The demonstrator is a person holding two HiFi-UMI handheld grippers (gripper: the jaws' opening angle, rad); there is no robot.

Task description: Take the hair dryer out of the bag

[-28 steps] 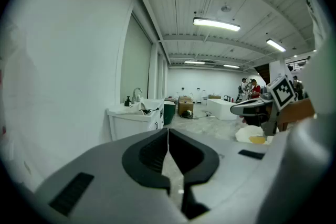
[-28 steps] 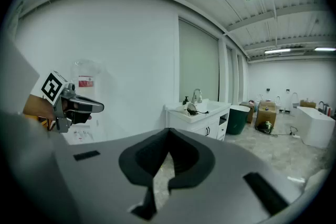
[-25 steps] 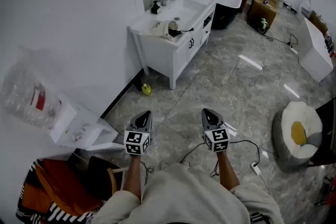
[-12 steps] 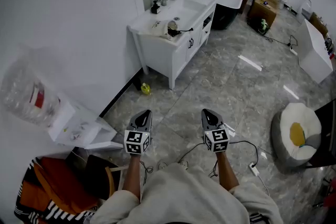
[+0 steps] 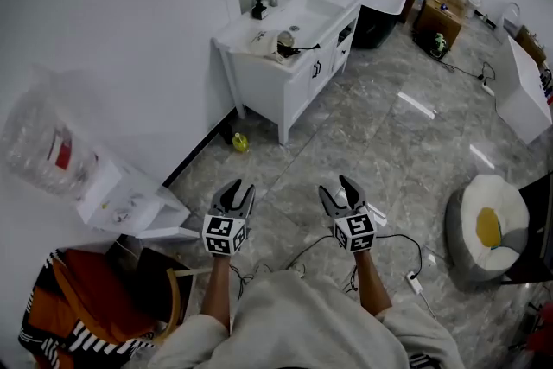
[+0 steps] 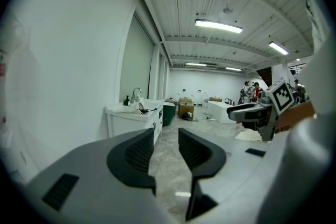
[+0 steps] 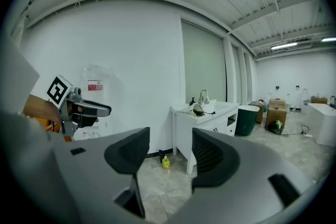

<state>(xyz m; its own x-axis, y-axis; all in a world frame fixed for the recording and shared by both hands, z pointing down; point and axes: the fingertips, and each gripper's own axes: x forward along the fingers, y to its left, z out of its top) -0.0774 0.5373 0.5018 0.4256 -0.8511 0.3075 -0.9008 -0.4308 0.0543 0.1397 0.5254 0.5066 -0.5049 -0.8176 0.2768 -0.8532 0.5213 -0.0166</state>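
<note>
Black cables (image 5: 390, 236) trail across the floor (image 5: 371, 134) just below and behind the right hand-held gripper (image 5: 337, 189). They are the nearest hazard, since a step toward the goal could catch one and jolt both hands. The left hand-held gripper (image 5: 239, 188) and the right one are both opening their jaws, and nothing sits between either pair, so no grasp has begun.

The later risk lies in the extraction itself. The bag (image 5: 263, 40) looks pale and limp. If one hand-held gripper does not pin it down, pulling would likely drag the whole bundle across the surface (image 5: 238, 37) and off its edge. The dryer's cord seems to trail out toward the front edge, and it could snag on the bag's mouth or sweep the small dark bottle (image 5: 258, 10) by the basin (image 5: 313, 9).

What appears to be the hair dryer (image 5: 289, 48) is a small dark shape resting on or partly in that bag. It is too small to make out in detail. It lies well ahead of both hand-held grippers and higher than them. From the left one it shows just over the left jaw, and from the right one just over the right jaw.
</note>
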